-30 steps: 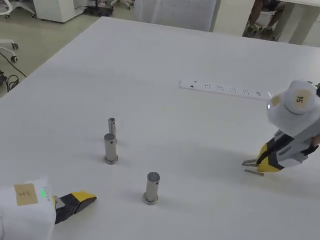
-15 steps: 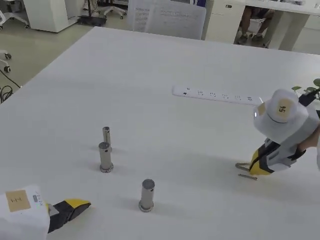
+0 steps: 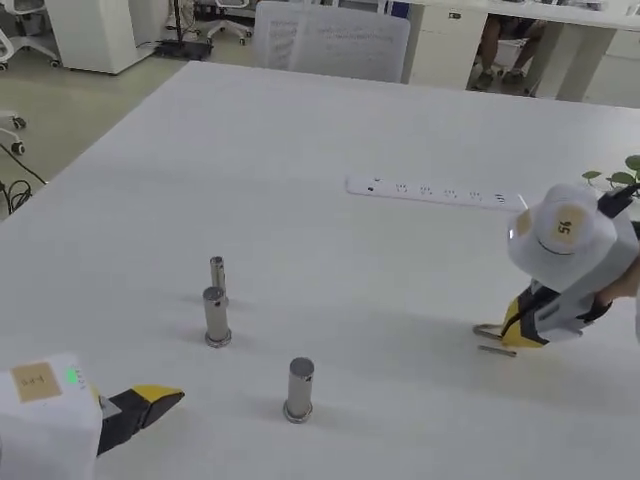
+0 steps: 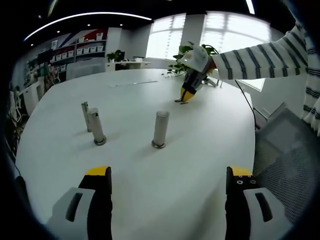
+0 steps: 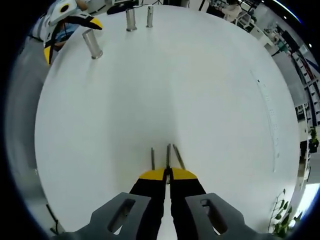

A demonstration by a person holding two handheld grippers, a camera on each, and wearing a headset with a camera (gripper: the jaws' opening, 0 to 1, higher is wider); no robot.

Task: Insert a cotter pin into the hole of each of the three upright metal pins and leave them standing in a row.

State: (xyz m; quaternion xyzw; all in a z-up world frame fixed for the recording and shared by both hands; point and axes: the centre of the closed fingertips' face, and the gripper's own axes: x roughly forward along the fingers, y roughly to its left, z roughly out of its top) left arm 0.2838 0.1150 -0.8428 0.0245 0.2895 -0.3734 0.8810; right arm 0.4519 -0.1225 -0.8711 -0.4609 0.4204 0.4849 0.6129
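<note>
Three upright metal pins stand on the white table: two close together point(image 3: 217, 274) point(image 3: 217, 317) and one apart point(image 3: 299, 390). They also show in the left gripper view point(image 4: 96, 127) point(image 4: 160, 129). My left gripper point(image 3: 150, 405) point(image 4: 168, 172) hovers low in front of them, open wide and holding nothing. At the right, my right gripper point(image 3: 512, 334) point(image 5: 168, 172) rests its tips on the table, shut on the near end of the middle of three cotter pins point(image 5: 168, 156). The other two cotter pins point(image 5: 152, 158) point(image 5: 178, 156) lie on either side of it.
A white power strip point(image 3: 436, 193) lies across the far side of the table. A plant point(image 3: 625, 172) sits at the right edge. A grey chair point(image 3: 330, 40) stands behind the table. A striped sleeve point(image 4: 260, 57) reaches in over the right gripper.
The head camera has shifted a little. The right gripper stays at the cotter pins and the left gripper stays low before the metal pins; nothing else has visibly moved.
</note>
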